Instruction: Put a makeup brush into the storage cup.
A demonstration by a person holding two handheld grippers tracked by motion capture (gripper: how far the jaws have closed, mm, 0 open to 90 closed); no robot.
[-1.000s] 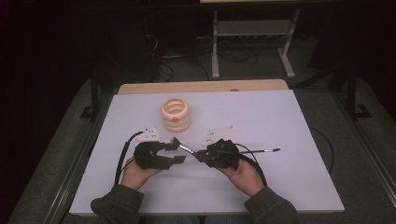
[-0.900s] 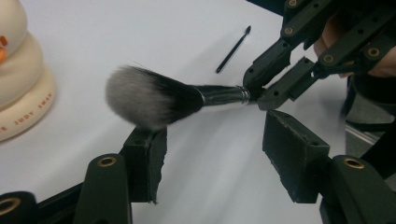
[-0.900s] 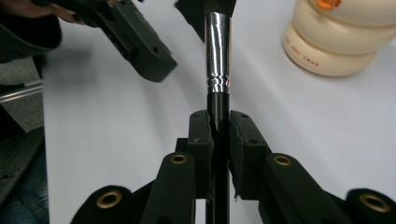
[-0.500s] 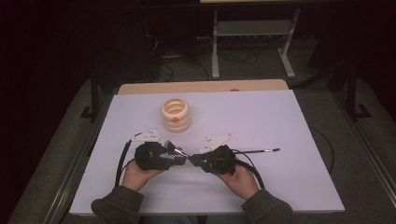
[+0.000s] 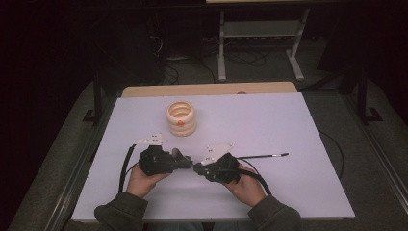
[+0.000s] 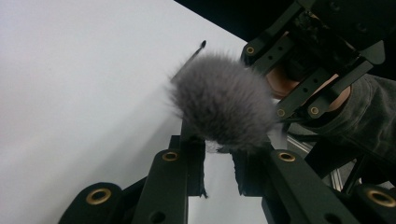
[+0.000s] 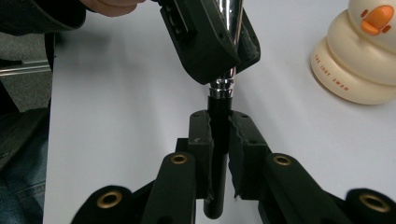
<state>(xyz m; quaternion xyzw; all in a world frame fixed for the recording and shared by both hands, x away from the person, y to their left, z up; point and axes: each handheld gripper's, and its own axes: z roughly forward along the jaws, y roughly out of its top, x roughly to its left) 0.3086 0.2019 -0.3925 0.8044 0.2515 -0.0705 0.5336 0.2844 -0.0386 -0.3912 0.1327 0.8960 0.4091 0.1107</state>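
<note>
Makeup brush (image 7: pixel 219 93): both grippers' jaws clamped on it, lying crosswise at frame centre; cream ring-shaped container (image 5: pixel 181 117) above; worktop (image 5: pixel 288 120).

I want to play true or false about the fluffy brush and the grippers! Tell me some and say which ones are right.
1. Both grippers hold the same makeup brush. True: the right gripper clamps its black handle and the left gripper clamps its shiny metal part.
2. The brush's bristles are bright pink. False: they are grey and fluffy.
3. A cream ring-shaped container stands on the table beyond the grippers. True.
4. The container has a blue mark on it. False: the mark is orange.
5. The brush is lying flat on the table, untouched. False: it is held between the two grippers.
</note>
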